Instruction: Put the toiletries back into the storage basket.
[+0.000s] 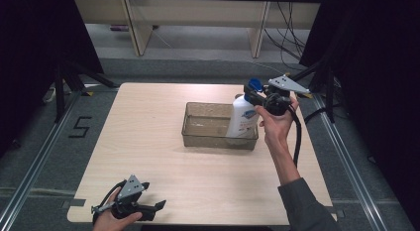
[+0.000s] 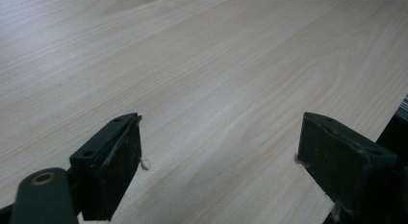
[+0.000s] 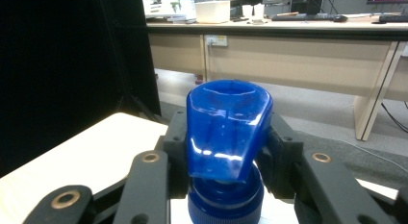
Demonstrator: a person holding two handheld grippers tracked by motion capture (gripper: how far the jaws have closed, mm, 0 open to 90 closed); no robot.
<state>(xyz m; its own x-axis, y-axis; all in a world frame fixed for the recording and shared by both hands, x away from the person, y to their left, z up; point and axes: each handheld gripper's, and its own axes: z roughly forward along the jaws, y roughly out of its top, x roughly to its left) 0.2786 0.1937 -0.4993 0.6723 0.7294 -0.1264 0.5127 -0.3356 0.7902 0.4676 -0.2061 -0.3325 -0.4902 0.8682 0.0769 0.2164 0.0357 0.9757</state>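
We find the right claw (image 1: pixel 253 96) clamped on the blue cap (image 3: pixel 228 125) of a white bottle (image 1: pixel 242 119), its jaws pressing the cap from both sides. The bottle stands upright at the right end of a clear rectangular tray (image 1: pixel 198 137), its base behind the tray's front wall; we cannot tell whether the base rests on the tray floor. The tray sits right of the middle of the wooden surface (image 1: pixel 148 142). The left claw (image 1: pixel 157 207) lies low at the near left edge of the surface, well apart from the tray, its jaws wide with nothing between them.
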